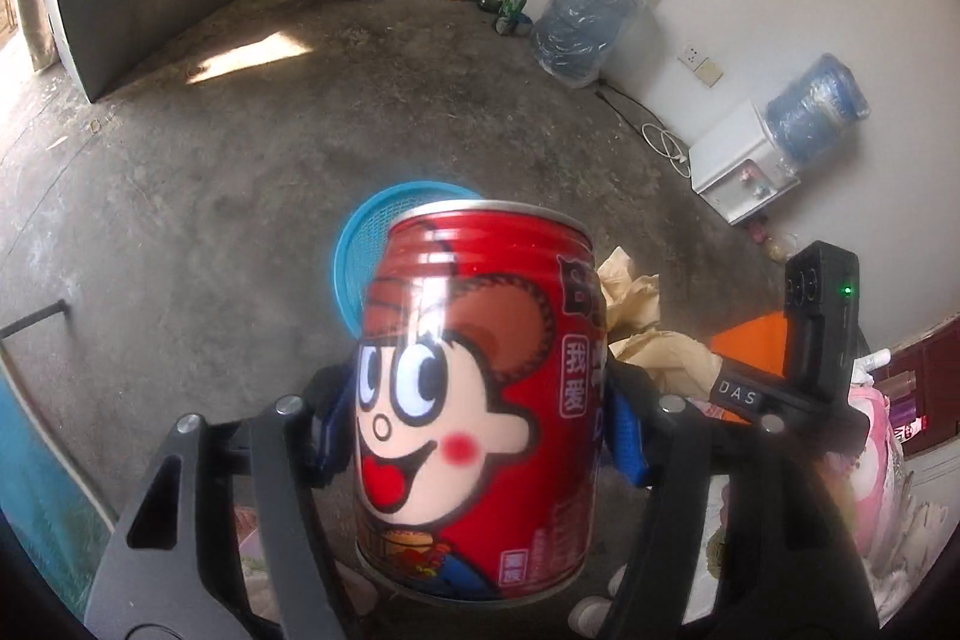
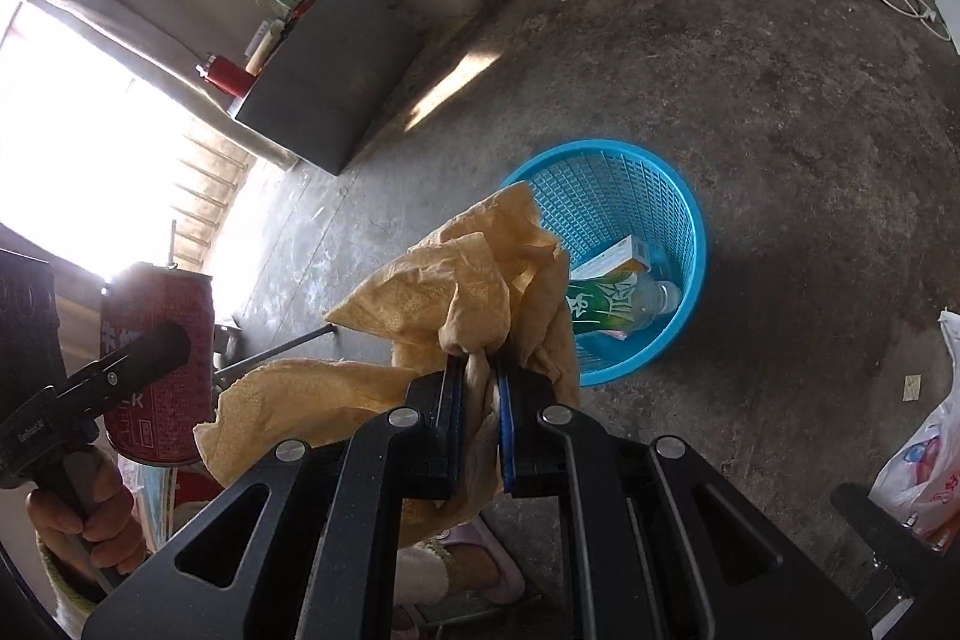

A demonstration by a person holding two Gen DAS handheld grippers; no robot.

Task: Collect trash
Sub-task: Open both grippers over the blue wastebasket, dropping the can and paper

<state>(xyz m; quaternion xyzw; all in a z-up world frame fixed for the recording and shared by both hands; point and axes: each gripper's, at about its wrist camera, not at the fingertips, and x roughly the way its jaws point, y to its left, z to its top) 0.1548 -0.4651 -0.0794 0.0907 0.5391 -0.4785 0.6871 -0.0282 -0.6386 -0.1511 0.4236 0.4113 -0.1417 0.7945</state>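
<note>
The left gripper [image 1: 474, 430] is clamped on a red drink can [image 1: 474, 400], its blue pads pressing both sides of the upright can with the cartoon face turned to the camera; the right gripper [image 2: 480, 418] has its jaws clenched tight on a wad of crumpled tan paper [image 2: 456, 292], which bunches up above the fingertips and spills out to the left. In the right wrist view the can shows again at the far left, held beside the paper, with a hand [image 2: 84, 520] gripping the handle below it. Just beyond both loads a blue mesh basket [image 2: 672, 196] stands on the bare concrete floor [image 2: 780, 100]; the paper overlaps its near rim in the right view, and the can hides most of it in the left view. Inside the basket lie a green-labelled plastic bottle [image 2: 618, 304] and a small carton [image 2: 612, 259]. Farther off, against the white wall, stand two large water jugs [image 1: 585, 22], a white dispenser [image 1: 735, 160] and a grey cabinet [image 1: 150, 10].
</note>
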